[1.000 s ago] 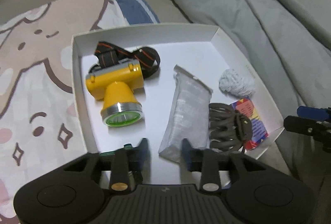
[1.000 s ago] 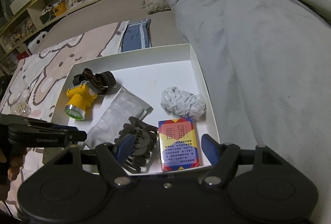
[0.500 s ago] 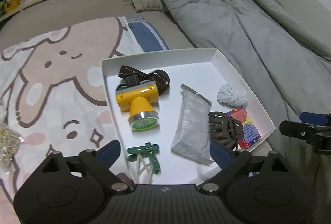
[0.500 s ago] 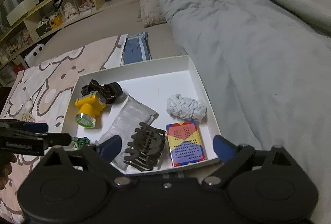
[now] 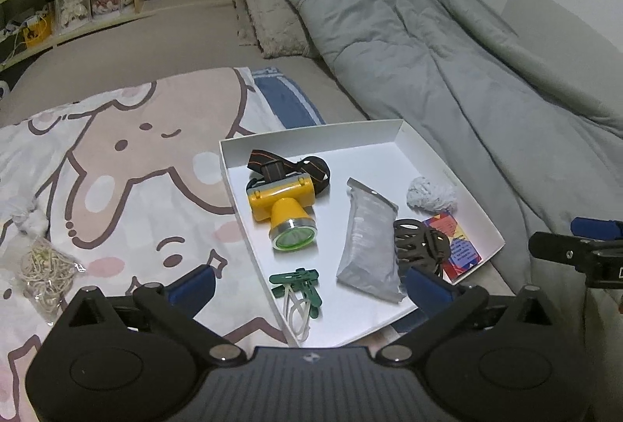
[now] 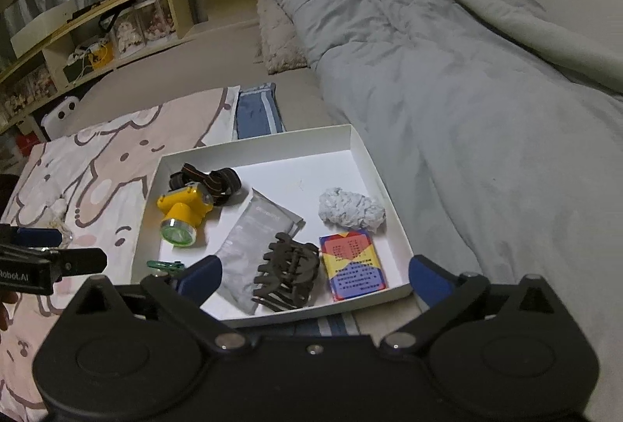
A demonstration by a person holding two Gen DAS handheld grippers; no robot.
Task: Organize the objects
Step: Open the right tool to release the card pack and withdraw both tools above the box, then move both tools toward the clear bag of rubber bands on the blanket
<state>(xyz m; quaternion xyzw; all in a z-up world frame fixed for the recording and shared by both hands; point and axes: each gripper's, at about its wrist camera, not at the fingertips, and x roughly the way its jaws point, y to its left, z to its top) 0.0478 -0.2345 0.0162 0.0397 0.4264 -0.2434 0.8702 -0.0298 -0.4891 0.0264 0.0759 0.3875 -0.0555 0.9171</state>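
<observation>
On the bed, a shallow white cardboard tray [image 5: 393, 133] gathers the clutter so it sits in one place: a yellow plastic headlamp [image 5: 286, 205], a grey foil pouch [image 5: 370, 246], a brown claw hair clip [image 6: 286, 272], a colourful card box [image 6: 353, 264], crumpled white tissue [image 6: 350, 213], green plastic clips [image 5: 298, 283]. The left gripper [image 5: 307, 287] and the right gripper [image 6: 315, 279] have both just been opening; they gape empty, nothing between them. A clear bag of rubber bands [image 5: 46, 272] lies outside on the cartoon blanket [image 5: 128, 165], likely next.

Dim bedroom: grey duvet [image 5: 447, 63], wooden shelving [image 6: 117, 16].
</observation>
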